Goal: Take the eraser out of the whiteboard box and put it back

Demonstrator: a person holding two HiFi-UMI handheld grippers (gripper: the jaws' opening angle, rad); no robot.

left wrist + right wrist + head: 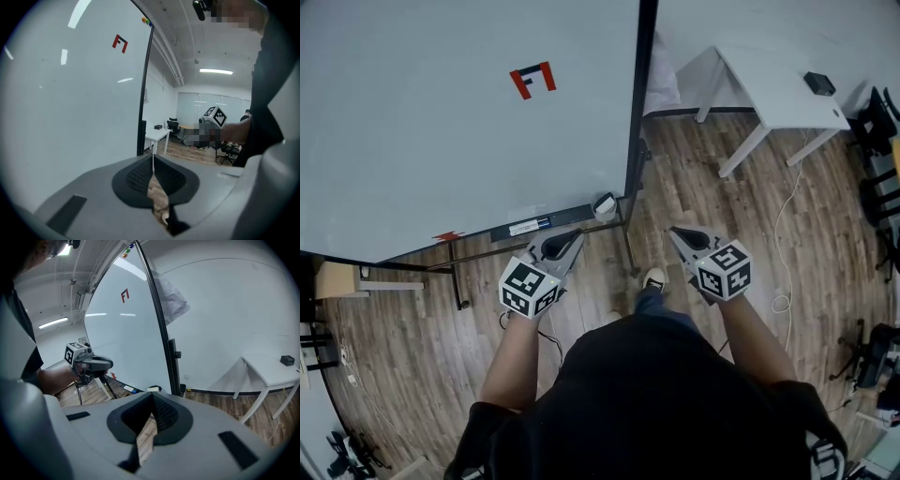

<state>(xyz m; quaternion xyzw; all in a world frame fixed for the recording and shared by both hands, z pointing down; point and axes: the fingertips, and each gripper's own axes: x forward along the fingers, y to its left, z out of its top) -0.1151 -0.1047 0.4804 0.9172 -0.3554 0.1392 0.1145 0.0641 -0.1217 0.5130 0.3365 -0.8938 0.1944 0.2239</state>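
Note:
A small white whiteboard box (pixel 604 205) sits at the right end of the whiteboard's tray (pixel 530 226), close to the black frame post; it also shows in the right gripper view (pixel 153 389). I cannot make out the eraser itself. My left gripper (pixel 575 234) hovers just in front of the tray, left of the box, shut and empty; its pads meet (pixel 153 157). My right gripper (pixel 672 231) hangs over the floor to the right of the box, tips together (pixel 152 394), nothing between them. Each gripper shows in the other's view.
The big whiteboard (pixel 441 112) with a red mark (pixel 532 80) fills the left. Its stand's legs (pixel 455 281) spread over the wooden floor. A white table (pixel 778 89) with a black object (pixel 818 82) stands at back right. A cable (pixel 783 225) lies on the floor; chairs (pixel 877 202) line the right edge.

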